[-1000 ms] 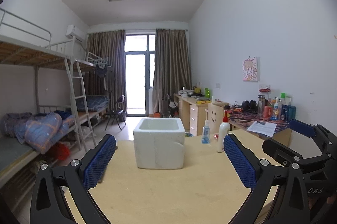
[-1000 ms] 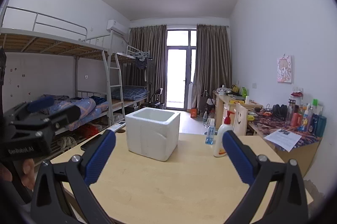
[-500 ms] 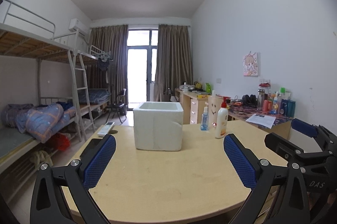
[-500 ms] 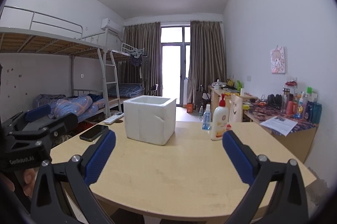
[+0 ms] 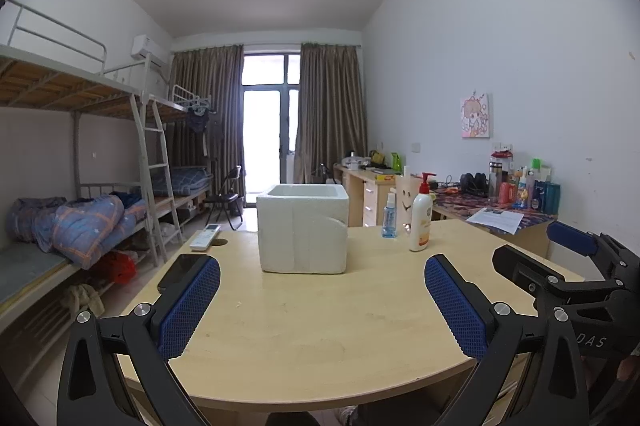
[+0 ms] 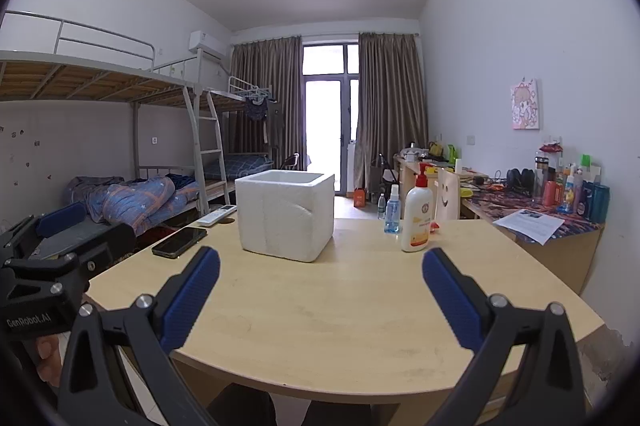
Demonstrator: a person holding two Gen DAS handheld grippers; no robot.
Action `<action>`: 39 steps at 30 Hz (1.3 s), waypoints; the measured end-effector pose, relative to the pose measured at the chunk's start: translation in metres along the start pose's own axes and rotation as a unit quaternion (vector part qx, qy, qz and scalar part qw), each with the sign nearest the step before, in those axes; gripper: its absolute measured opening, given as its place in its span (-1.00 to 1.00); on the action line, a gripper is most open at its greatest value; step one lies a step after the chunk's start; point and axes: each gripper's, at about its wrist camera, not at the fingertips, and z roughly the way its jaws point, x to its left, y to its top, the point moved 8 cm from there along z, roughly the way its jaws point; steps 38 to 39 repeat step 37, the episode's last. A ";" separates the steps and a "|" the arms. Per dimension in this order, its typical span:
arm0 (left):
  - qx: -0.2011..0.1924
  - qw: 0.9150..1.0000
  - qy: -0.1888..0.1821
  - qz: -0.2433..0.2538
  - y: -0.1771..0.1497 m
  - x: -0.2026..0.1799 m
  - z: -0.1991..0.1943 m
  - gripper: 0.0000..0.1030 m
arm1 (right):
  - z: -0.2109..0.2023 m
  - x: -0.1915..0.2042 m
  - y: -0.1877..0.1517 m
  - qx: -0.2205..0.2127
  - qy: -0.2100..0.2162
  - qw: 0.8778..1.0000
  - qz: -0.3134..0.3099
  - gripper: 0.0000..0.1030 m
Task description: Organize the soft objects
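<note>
One white foam box (image 5: 302, 228), open-topped and dented, is seen ahead of both spread, empty tongs (image 5: 322, 302) (image 6: 320, 290); two bottles (image 5: 420, 222) stand right.

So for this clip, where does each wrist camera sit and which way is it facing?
Left wrist: on the left tongs, open, near the table's front edge, facing the foam box; the right tongs show at right.
Right wrist: on the right tongs, open, further right, facing the same way; the left tongs and a hand show at left.
Shared: box, lotion bottle, spray bottle, phone, remote, bunk beds.
</note>
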 end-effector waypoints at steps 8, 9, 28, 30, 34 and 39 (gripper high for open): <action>0.011 1.000 -0.005 0.003 -0.005 -0.005 0.007 0.99 | 0.002 0.000 -0.004 0.005 0.001 1.000 -0.006 0.99; 0.012 1.000 -0.006 0.005 -0.006 -0.004 0.008 0.99 | 0.003 -0.001 -0.005 0.007 0.001 1.000 -0.006 0.99; 0.007 1.000 -0.002 0.008 -0.005 0.002 0.006 0.99 | 0.002 -0.001 -0.007 0.013 0.001 1.000 0.001 0.99; 0.008 1.000 -0.002 0.008 -0.005 0.002 0.006 0.99 | 0.002 -0.001 -0.007 0.014 0.000 1.000 0.000 0.99; 0.005 1.000 0.000 0.007 -0.004 0.006 0.004 0.99 | -0.001 0.000 -0.007 0.013 0.001 1.000 0.000 0.99; 0.007 1.000 -0.001 0.007 -0.004 0.007 0.004 0.99 | -0.001 -0.001 -0.007 0.014 0.000 1.000 0.000 0.99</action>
